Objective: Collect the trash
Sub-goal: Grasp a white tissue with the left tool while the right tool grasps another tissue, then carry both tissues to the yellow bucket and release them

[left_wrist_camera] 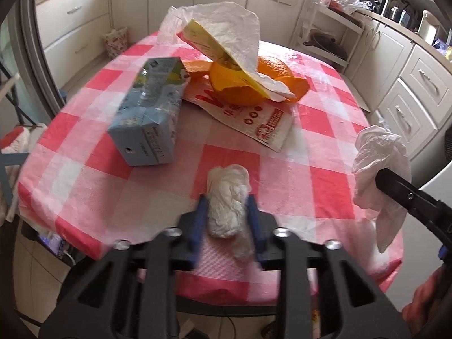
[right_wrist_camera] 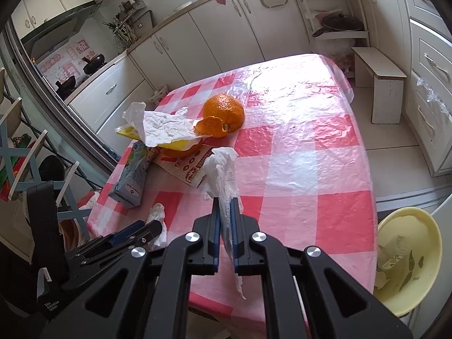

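My left gripper (left_wrist_camera: 227, 197) is shut on a crumpled white tissue wad (left_wrist_camera: 227, 200) at the near edge of the red-checked table (left_wrist_camera: 325, 147). My right gripper (right_wrist_camera: 225, 202) is shut on a white paper napkin (right_wrist_camera: 221, 169) and holds it above the table; it also shows in the left wrist view (left_wrist_camera: 378, 175). Farther back lie a blue drink carton (left_wrist_camera: 149, 110), orange peels (left_wrist_camera: 240, 84), a yellow wrapper under a white napkin (left_wrist_camera: 231, 39), and a printed red-and-white paper bag (left_wrist_camera: 254, 115).
A pale yellow bin (right_wrist_camera: 409, 262) holding some trash stands on the floor right of the table. A whole-looking orange half (right_wrist_camera: 224, 113) sits mid-table. Kitchen cabinets (right_wrist_camera: 220, 36) surround the table; a small white bench (right_wrist_camera: 381, 82) stands at the far right.
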